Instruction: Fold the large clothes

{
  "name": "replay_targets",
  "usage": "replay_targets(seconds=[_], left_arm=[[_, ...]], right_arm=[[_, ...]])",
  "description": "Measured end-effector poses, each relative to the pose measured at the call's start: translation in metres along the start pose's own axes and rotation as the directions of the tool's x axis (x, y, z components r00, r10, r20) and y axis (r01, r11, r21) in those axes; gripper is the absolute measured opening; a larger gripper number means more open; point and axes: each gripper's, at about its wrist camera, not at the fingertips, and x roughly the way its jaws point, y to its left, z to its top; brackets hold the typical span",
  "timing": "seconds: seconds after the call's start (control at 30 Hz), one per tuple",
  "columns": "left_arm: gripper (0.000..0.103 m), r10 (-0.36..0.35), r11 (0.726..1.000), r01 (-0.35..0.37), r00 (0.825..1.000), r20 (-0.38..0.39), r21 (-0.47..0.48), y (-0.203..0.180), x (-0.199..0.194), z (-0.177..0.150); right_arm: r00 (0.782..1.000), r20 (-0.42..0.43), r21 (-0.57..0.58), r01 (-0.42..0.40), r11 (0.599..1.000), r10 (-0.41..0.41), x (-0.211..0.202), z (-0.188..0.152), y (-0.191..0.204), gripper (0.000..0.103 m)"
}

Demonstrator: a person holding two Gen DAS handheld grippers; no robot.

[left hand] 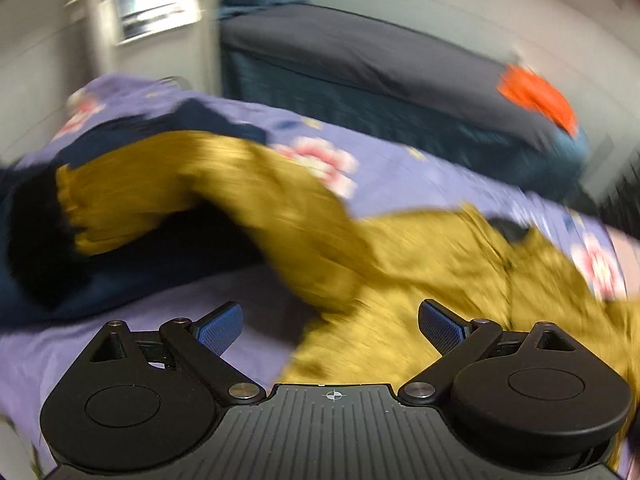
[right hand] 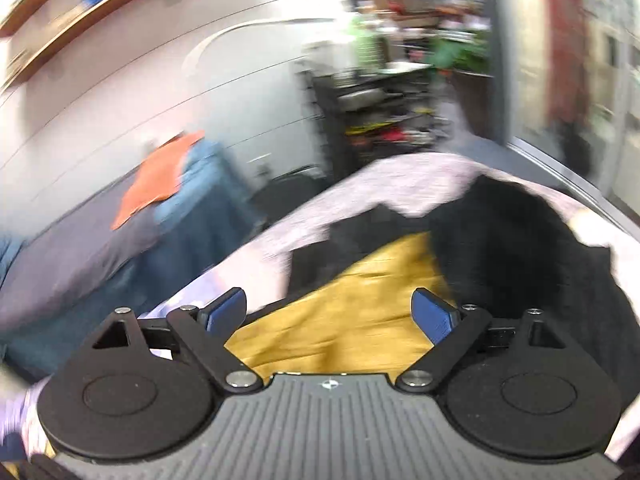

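Note:
A large mustard-yellow garment (left hand: pixel 320 216) with a dark navy lining lies crumpled on a lilac floral bed sheet (left hand: pixel 400 168). One sleeve with a gathered cuff (left hand: pixel 80 204) stretches to the left. My left gripper (left hand: pixel 330 324) is open and empty, just above the garment's near edge. In the right wrist view the same yellow garment (right hand: pixel 352 320) lies with black fabric (right hand: pixel 520 248) over its right side. My right gripper (right hand: pixel 330 312) is open and empty above the yellow cloth. Both views are motion-blurred.
A dark blue bed or sofa (left hand: pixel 360 64) stands beyond the sheet, with an orange cloth (left hand: pixel 536 96) on it, which also shows in the right wrist view (right hand: pixel 160 176). A black shelf unit (right hand: pixel 372 120) with clutter and a white wall (right hand: pixel 160 80) stand behind.

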Motion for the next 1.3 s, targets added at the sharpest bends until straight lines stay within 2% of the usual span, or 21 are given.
replay_targets(seconds=[0.07,0.17,0.33,0.43,0.53,0.63,0.73,0.77,0.87,0.93,0.97,1.0,1.07,1.1,1.17,1.2,1.23,1.27,1.3], left_arm=[[0.103,0.033,0.997,-0.030,0.999,0.031,-0.074,0.032,-0.004,0.009],[0.103,0.116,0.979,-0.100,0.990,0.083,-0.180,0.089,-0.017,0.021],[0.103,0.247,0.922,-0.194,0.961,0.125,-0.335,0.199,-0.035,0.038],[0.103,0.251,0.884,-0.185,0.963,0.102,-0.430,0.260,-0.031,0.042],[0.103,0.182,0.849,-0.121,0.981,0.071,-0.515,0.298,-0.010,0.040],[0.103,0.091,0.825,-0.035,0.993,0.072,-0.564,0.309,0.016,0.036],[0.103,0.015,0.813,0.028,0.997,0.069,-0.582,0.301,0.046,0.030],[0.103,0.018,0.814,0.017,0.998,0.055,-0.581,0.295,0.053,0.029],[0.103,0.046,0.839,-0.023,0.999,0.029,-0.543,0.278,0.060,0.031],[0.068,0.031,0.846,0.001,0.998,0.050,-0.534,0.274,0.051,0.038],[0.066,0.012,0.861,0.031,0.997,0.082,-0.508,0.273,0.040,0.047],[0.058,0.016,0.887,0.044,0.992,0.125,-0.460,0.270,0.026,0.063],[0.057,0.047,0.940,0.034,0.973,0.226,-0.340,0.261,-0.013,0.097],[0.056,0.055,0.956,0.034,0.955,0.292,-0.291,0.260,-0.037,0.114],[0.056,0.069,0.975,0.032,0.897,0.436,-0.220,0.262,-0.089,0.140],[0.050,0.079,0.982,0.018,0.864,0.497,-0.187,0.263,-0.113,0.147],[0.043,0.116,0.985,-0.026,0.830,0.546,-0.170,0.265,-0.134,0.149],[0.043,0.156,0.983,-0.070,0.803,0.575,-0.170,0.268,-0.150,0.146],[0.043,0.179,0.980,-0.094,0.794,0.581,-0.173,0.271,-0.157,0.141]], right_arm=[[0.993,-0.071,-0.012,-0.101,0.995,0.100,0.006,-0.007,0.029,0.092],[0.965,-0.160,-0.034,-0.214,0.976,0.206,0.007,-0.030,0.069,0.092],[0.930,-0.257,-0.145,-0.305,0.941,0.262,-0.001,-0.061,0.127,0.092],[0.918,-0.284,-0.178,-0.333,0.926,0.276,-0.010,-0.072,0.147,0.092],[0.914,-0.301,-0.181,-0.335,0.925,0.272,-0.014,-0.078,0.158,0.092],[0.917,-0.308,-0.188,-0.320,0.929,0.253,-0.014,-0.086,0.168,0.092],[0.922,-0.312,-0.205,-0.303,0.931,0.231,-0.014,-0.093,0.171,0.092],[0.923,-0.313,-0.212,-0.297,0.931,0.223,-0.016,-0.095,0.173,0.092],[0.931,-0.304,-0.212,-0.274,0.938,0.203,-0.017,-0.101,0.175,0.092],[0.931,-0.304,-0.200,-0.269,0.942,0.202,-0.017,-0.103,0.175,0.092],[0.930,-0.309,-0.194,-0.267,0.944,0.199,-0.016,-0.104,0.176,0.092],[0.928,-0.316,-0.186,-0.266,0.946,0.199,-0.014,-0.105,0.177,0.092],[0.921,-0.333,-0.170,-0.271,0.947,0.203,-0.009,-0.106,0.181,0.091],[0.917,-0.341,-0.163,-0.275,0.948,0.207,-0.006,-0.106,0.183,0.090],[0.908,-0.355,-0.150,-0.290,0.945,0.222,-0.002,-0.108,0.190,0.090],[0.904,-0.360,-0.148,-0.299,0.943,0.230,0.000,-0.109,0.194,0.090],[0.900,-0.364,-0.148,-0.309,0.940,0.239,0.000,-0.110,0.199,0.090],[0.896,-0.368,-0.151,-0.320,0.935,0.247,0.000,-0.112,0.203,0.090],[0.891,-0.377,-0.155,-0.331,0.931,0.254,0.001,-0.115,0.207,0.090]])
